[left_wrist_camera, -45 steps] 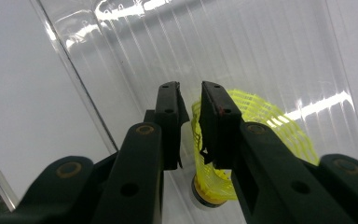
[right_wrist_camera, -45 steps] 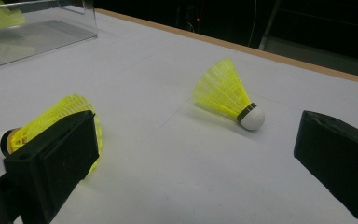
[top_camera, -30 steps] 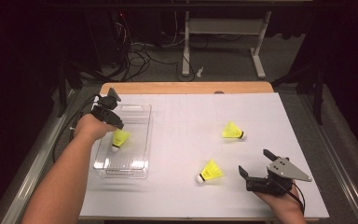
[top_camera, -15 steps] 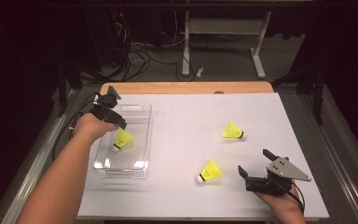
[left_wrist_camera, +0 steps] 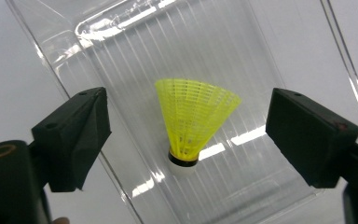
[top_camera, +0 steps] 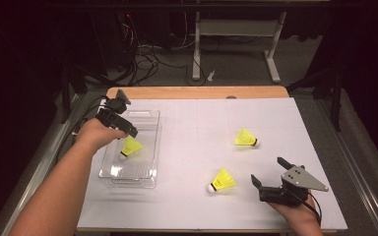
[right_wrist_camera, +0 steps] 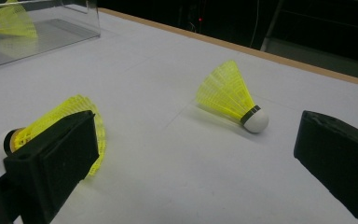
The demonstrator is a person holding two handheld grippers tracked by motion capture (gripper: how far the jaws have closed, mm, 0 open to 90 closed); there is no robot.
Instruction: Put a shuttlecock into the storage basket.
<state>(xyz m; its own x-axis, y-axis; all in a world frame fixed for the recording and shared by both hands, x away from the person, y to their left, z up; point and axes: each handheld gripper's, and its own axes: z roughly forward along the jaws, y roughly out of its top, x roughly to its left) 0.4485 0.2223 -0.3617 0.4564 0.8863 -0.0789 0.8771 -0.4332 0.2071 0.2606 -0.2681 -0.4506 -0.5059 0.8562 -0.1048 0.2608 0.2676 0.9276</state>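
Now my left hand-held gripper [left_wrist_camera: 186,135], jaws just opening wide, hangs over a yellow mesh-skirted shuttlecock [left_wrist_camera: 193,122] lying free in the ribbed clear plastic tray [left_wrist_camera: 279,51]; the right hand-held gripper [top_camera: 270,174] gapes empty.

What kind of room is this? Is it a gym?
More likely a lab or workshop than a gym. A white-topped table stands in a dark room, loose cables lie on the floor behind it, and a metal desk frame stands farther back.
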